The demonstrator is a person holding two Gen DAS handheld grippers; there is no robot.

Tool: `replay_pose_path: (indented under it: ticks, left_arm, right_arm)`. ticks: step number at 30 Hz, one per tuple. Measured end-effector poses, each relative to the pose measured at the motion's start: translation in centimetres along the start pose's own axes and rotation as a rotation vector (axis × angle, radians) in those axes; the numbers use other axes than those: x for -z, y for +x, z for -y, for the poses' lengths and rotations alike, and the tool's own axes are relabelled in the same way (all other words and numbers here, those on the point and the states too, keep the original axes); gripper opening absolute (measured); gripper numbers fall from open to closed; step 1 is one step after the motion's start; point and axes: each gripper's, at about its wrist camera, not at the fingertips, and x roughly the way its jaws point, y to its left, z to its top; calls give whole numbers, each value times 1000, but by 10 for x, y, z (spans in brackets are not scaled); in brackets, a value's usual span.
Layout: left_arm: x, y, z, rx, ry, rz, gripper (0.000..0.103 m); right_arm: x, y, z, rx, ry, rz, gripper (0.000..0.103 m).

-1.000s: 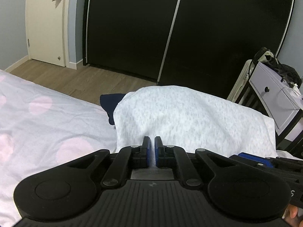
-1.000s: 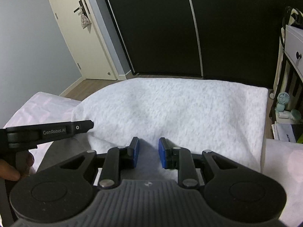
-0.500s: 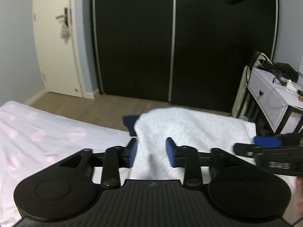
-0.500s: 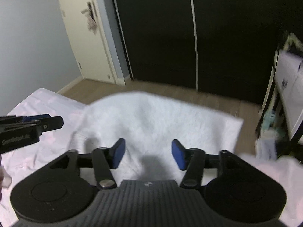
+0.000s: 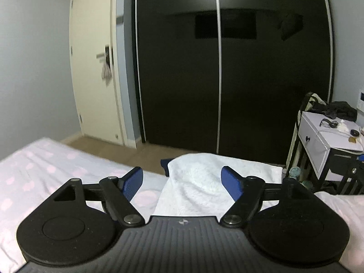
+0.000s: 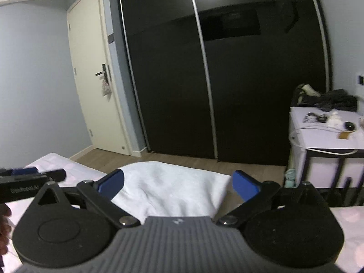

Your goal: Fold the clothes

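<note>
White fleecy garment [image 5: 204,182] lies folded on my bed's pink-dotted sheet [image 5: 34,175], a dark blue cloth [image 5: 164,164] peeking from under its far left edge. Blurred lettering, seemingly "GenRobot.AI", shows on my left gripper's [image 6: 31,179] side in the right wrist view. My left gripper [image 5: 182,179] and right gripper [image 6: 178,182] hover above the garment, tilted slightly down, jaws opening wide, gripping and touching nothing. A fingertip [image 6: 4,211] shows at the left edge.
</note>
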Motion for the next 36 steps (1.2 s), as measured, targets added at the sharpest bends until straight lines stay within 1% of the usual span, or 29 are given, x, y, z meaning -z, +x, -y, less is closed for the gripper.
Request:
replay_pose_path:
  ticks: [2, 4, 6, 8, 9, 11, 13, 17, 20, 26, 36]
  left_arm:
    - [8, -14, 10, -43, 11, 15, 79]
    - [17, -23, 18, -68, 9, 11, 79]
    - [28, -30, 24, -56, 12, 3, 79]
    - [37, -35, 29, -55, -6, -28, 79]
    - [41, -36, 30, -53, -23, -42, 79]
    - [49, -37, 31, -52, -52, -67, 79]
    - [57, -39, 30, -69, -67, -82, 79]
    - [72, -46, 26, -93, -99, -116, 79]
    - [80, -47, 21, -98, -139, -148, 79]
    - [85, -51, 23, -109, -137, -182, 79]
    - [85, -54, 25, -119, -140, -197, 79]
  right_arm:
    - [10, -14, 0, 10, -3, 7, 102]
    - [20, -24, -2, 25, 1, 0, 102]
    - [29, -30, -4, 4, 12, -17, 102]
    - [36, -38, -4, -39, 11, -39, 102]
    - [40, -37, -7, -43, 4, -51, 102]
    - [46, -35, -14, -20, -10, -76, 102]
    - [51, -35, -17, -1, -13, -104, 102]
    - [62, -32, -12, -27, -5, -139, 102]
    - [72, -31, -10, -26, -11, -163, 102]
    - [81, -36, -9, -36, -11, -179, 102]
    - [79, -44, -12, -40, -25, -161, 102]
